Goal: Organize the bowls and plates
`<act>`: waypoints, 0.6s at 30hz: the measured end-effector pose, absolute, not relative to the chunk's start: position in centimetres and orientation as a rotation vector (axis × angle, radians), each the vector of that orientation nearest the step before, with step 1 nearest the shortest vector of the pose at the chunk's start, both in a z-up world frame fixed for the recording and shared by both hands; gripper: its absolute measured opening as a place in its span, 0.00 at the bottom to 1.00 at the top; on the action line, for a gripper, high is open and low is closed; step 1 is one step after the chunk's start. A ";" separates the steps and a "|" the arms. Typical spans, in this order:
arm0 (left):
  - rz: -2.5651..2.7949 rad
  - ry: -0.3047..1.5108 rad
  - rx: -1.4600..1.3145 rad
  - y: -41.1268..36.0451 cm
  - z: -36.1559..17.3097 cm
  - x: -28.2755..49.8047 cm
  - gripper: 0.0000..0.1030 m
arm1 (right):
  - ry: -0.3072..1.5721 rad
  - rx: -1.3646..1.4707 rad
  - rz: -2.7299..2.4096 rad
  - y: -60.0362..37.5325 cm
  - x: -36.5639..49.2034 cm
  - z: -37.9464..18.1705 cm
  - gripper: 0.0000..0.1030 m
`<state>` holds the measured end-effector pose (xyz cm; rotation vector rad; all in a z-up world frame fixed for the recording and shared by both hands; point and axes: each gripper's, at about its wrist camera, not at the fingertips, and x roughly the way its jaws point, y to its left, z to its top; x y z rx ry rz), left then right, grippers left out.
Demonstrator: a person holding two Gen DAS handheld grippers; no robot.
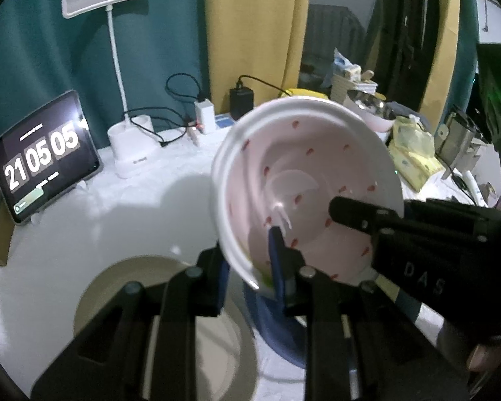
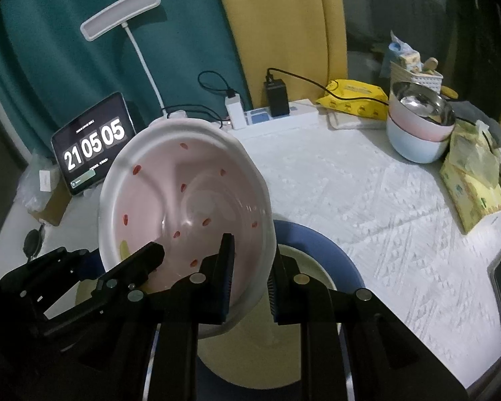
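Observation:
A pink bowl with red specks [image 1: 304, 180] is held tilted in the air by both grippers. My left gripper [image 1: 250, 260] is shut on its lower left rim. My right gripper [image 2: 250, 274] is shut on its lower right rim; the bowl [image 2: 183, 200] fills the middle of the right wrist view. The right gripper's fingers [image 1: 357, 210] reach in from the right in the left wrist view. Below the bowl lie a beige plate [image 1: 123, 287] and a blue plate [image 2: 320, 244] with a cream plate [image 2: 304, 267] inside it.
A stack of bowls [image 2: 417, 127] with a steel one on top stands at the back right. A tablet clock [image 2: 93, 143], a white desk lamp [image 1: 130, 147], a power strip [image 2: 277, 117] and yellow tissue packs [image 2: 471, 180] ring the white tablecloth [image 2: 367, 200].

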<state>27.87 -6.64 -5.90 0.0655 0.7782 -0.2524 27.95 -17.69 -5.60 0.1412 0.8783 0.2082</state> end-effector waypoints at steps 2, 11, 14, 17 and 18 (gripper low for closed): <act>-0.256 0.782 0.070 -7.0 -6.1 27.7 0.22 | 0.882 0.144 0.206 -18.1 27.8 -5.8 0.19; -0.266 0.807 0.094 -8.7 -7.3 27.1 0.22 | 0.906 0.149 0.193 -19.6 27.0 -7.1 0.19; -0.268 0.817 0.098 -9.1 -7.7 27.1 0.22 | 0.916 0.148 0.191 -19.8 26.8 -7.6 0.19; -0.269 0.826 0.103 -9.3 -8.1 27.0 0.22 | 0.927 0.145 0.189 -19.8 26.7 -8.0 0.19; -0.270 0.830 0.103 -9.3 -8.3 26.9 0.22 | 0.929 0.143 0.189 -19.8 26.7 -8.1 0.19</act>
